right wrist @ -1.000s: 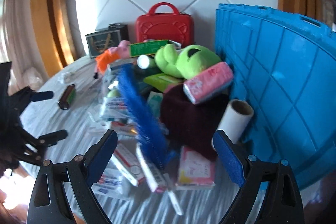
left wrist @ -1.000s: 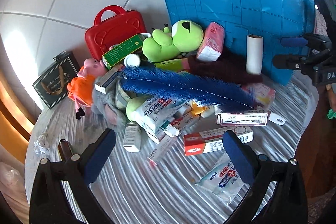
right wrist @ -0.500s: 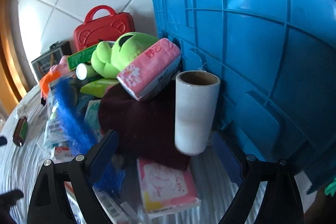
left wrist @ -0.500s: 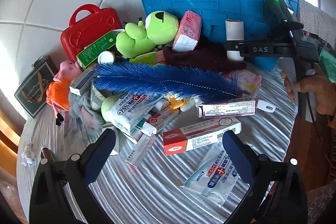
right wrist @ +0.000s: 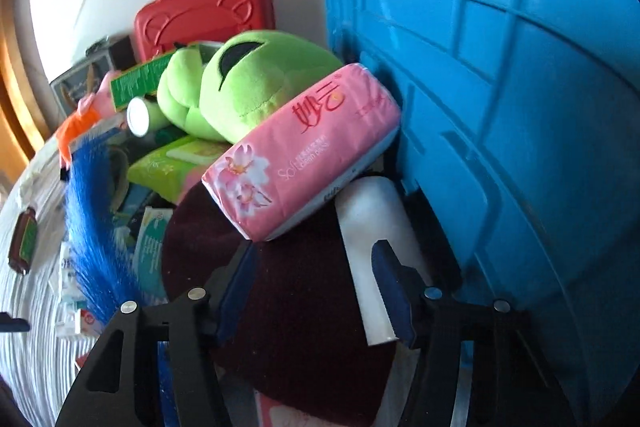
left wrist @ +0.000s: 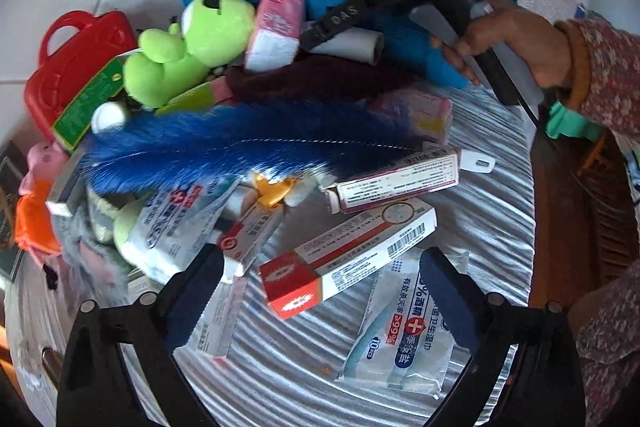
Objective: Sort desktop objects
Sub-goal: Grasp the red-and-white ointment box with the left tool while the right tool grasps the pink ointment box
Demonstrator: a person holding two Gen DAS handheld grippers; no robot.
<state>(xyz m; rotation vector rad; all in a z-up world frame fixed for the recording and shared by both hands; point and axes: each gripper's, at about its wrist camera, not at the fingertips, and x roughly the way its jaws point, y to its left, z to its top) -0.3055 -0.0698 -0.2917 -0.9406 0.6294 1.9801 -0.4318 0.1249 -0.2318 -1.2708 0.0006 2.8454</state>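
My left gripper [left wrist: 320,263] hangs over a pile of medicine boxes; its jaws stand wide and are closing a little. A red-and-white box [left wrist: 352,251] lies between its fingers, untouched. My right gripper [right wrist: 314,255], its jaws closing, points down at a white roll [right wrist: 372,219] lying on a maroon cloth [right wrist: 304,307] against the blue crate [right wrist: 500,87]. The roll lies by the right finger; the left finger stands off it over the cloth. The left wrist view shows a hand holding that gripper at the roll [left wrist: 352,45].
A pink tissue pack [right wrist: 304,147] leans on a green plush [right wrist: 248,83] just above the roll. A blue feather brush [left wrist: 240,143] lies across the pile. A wipes packet [left wrist: 404,339] sits near the front edge, and a red case [right wrist: 204,15] stands at the back.
Both grippers moved down and closer to the pile. The right one swung toward the crate, the roll tipped from upright to lying, and its jaws narrowed around it.
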